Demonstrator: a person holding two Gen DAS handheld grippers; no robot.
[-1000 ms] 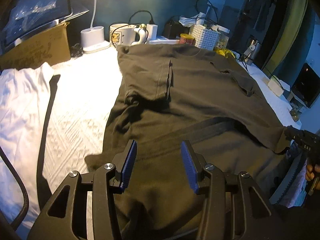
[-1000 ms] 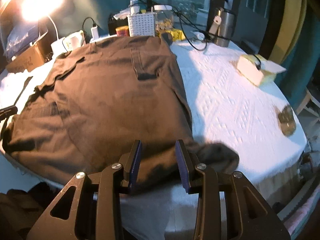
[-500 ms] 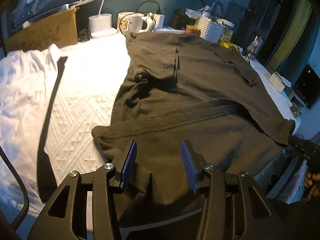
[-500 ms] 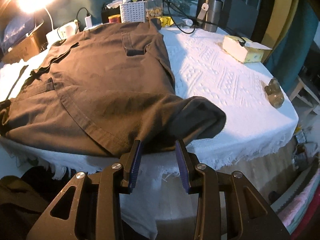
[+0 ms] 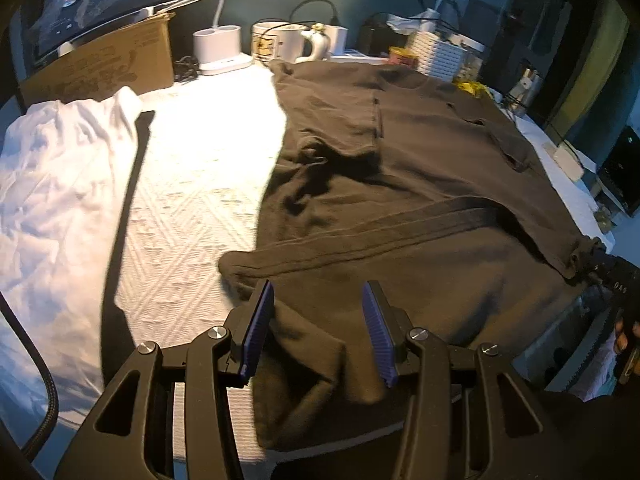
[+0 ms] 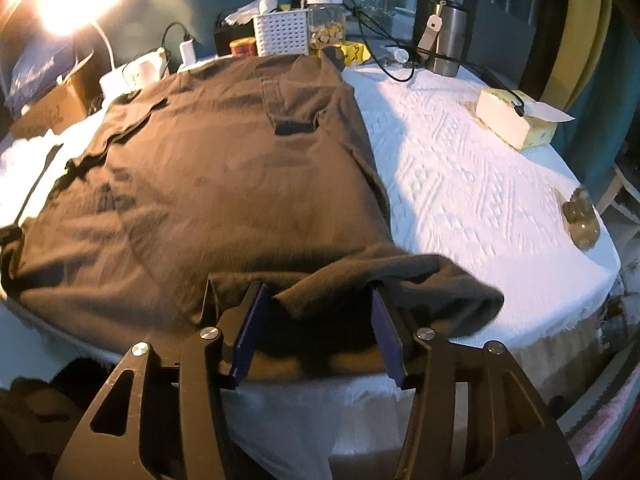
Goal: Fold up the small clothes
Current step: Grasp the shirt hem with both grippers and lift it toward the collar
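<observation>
A dark olive T-shirt [image 5: 420,184] lies spread on the white tablecloth [image 5: 192,208], its sleeves folded in. My left gripper [image 5: 317,292] hovers over the shirt's near left hem corner, jaws apart, with cloth lying loose under and between the blue pads. In the right wrist view the same shirt [image 6: 224,184] fills the table. My right gripper [image 6: 318,292] is at its near right corner, where a rolled fold of cloth lies between the opening jaws, and the pads do not press on it. The right gripper's tip [image 5: 612,276] also shows at that corner in the left wrist view.
A crumpled white garment [image 5: 52,184] lies at the left beside a cardboard box [image 5: 100,68]. A lamp base [image 5: 218,48], mugs [image 5: 280,42], a white basket [image 6: 282,34] and a steel tumbler [image 6: 448,40] line the back. A tissue box [image 6: 516,120] sits at the right.
The right gripper's jaws have widened, and it has come back in over the shirt's corner after drawing away from the table edge. The left gripper has shifted slightly towards the near left hem.
</observation>
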